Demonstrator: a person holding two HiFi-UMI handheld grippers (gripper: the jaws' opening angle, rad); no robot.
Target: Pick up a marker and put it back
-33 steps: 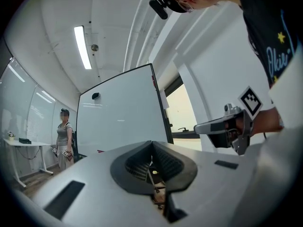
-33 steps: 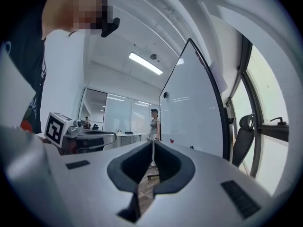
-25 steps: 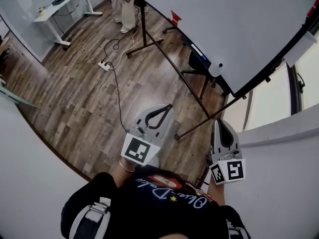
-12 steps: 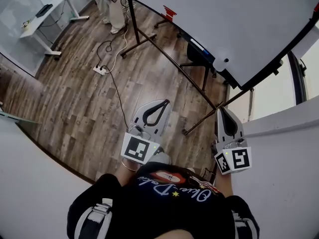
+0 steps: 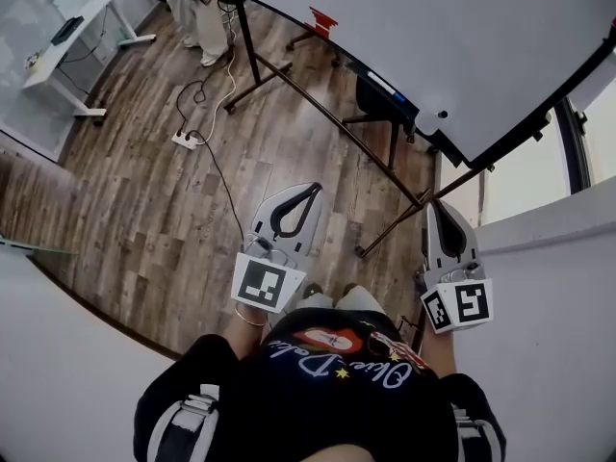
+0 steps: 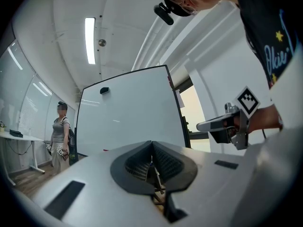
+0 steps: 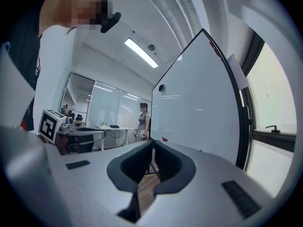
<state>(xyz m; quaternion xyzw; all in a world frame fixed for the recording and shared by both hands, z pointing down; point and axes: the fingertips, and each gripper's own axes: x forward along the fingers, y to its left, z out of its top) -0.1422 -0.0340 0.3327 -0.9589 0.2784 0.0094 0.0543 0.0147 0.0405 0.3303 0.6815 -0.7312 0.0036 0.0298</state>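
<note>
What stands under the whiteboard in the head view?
Under the whiteboard, dark stand legs cross the wooden floor. Whatever lies beyond the board is covered by it.

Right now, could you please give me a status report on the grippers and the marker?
Left gripper shut, empty. Right gripper shut, empty. No marker held; whiteboard ahead. Person beyond its far end.

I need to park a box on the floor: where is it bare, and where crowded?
Bare: the floor left of the cable. Crowded: under the whiteboard, among its stand legs and the chair; also around the power strip.
</note>
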